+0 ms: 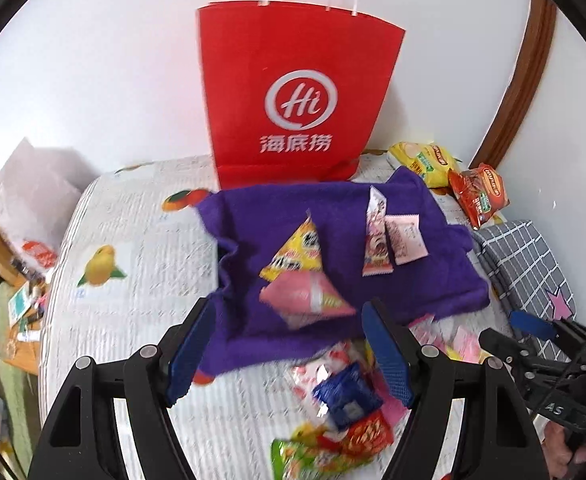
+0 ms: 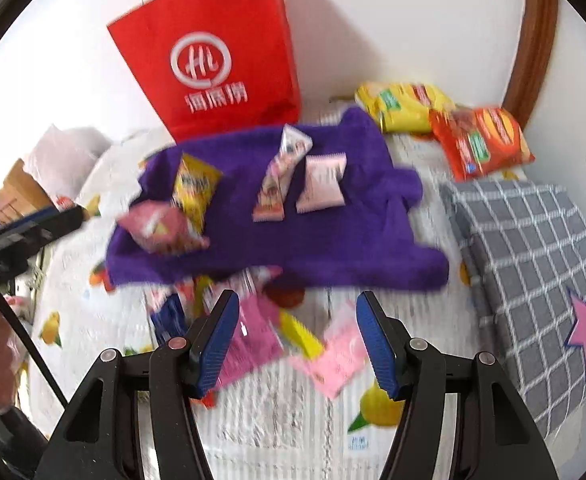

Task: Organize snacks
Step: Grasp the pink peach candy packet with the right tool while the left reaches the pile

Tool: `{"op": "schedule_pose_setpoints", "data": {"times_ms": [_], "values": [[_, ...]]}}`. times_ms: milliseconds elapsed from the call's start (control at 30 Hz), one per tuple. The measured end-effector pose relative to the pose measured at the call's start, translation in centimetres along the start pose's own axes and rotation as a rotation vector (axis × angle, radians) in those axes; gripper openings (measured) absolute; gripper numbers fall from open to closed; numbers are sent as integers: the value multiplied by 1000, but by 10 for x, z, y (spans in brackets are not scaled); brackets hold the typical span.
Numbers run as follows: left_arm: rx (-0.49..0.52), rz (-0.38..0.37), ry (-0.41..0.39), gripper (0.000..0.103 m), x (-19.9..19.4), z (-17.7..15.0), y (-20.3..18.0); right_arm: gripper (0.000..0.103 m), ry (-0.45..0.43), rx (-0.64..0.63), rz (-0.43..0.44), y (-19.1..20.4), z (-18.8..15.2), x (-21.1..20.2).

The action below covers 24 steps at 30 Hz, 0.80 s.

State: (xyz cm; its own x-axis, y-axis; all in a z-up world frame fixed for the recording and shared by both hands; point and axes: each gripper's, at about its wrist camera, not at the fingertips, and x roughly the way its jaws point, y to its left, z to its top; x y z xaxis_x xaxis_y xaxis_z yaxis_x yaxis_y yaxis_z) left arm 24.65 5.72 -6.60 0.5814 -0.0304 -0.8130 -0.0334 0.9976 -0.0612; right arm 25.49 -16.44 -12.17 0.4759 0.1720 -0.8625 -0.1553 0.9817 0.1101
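Observation:
A purple towel (image 1: 333,208) (image 2: 349,208) lies on the bed in front of a red paper bag (image 1: 293,92) (image 2: 213,52). On the towel rest a yellow triangular packet (image 1: 297,252) (image 2: 193,188), a pink triangular packet (image 1: 305,296) (image 2: 161,228), a long pink-white sachet (image 1: 375,236) (image 2: 279,176) and a small pink packet (image 1: 407,238) (image 2: 323,182). My left gripper (image 1: 289,354) stands open above the towel's near edge, holding nothing. Loose snacks (image 1: 341,404) (image 2: 261,332) are heaped in front of the towel. My right gripper (image 2: 297,340) hangs open over that heap, empty.
A yellow bag (image 1: 425,160) (image 2: 401,106) and an orange-red bag (image 1: 479,192) (image 2: 481,140) lie at the back right by the wall. A grey checked cushion (image 1: 525,264) (image 2: 533,256) with a pink star borders the right side. The bed's left edge (image 1: 53,280) drops to a cluttered floor.

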Motion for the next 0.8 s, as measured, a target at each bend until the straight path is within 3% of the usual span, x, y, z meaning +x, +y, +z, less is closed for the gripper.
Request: {"op": "schedule_pose_setpoints", "data": {"times_ms": [200,300,433,800], "values": [[-49,5,17,74,-9,-32,15,60,47,118,-63,-30,-33,19],[-56,6,19,74,-11,-48,18,50,91,203,-3,-48,-49,28],[-57,1,41,74,-7,-63,18,50,101,302,75,-62,-64,35],[-68,-14,69,74,4,-75,25,44,82,449,121,-73,-50,59]]}}
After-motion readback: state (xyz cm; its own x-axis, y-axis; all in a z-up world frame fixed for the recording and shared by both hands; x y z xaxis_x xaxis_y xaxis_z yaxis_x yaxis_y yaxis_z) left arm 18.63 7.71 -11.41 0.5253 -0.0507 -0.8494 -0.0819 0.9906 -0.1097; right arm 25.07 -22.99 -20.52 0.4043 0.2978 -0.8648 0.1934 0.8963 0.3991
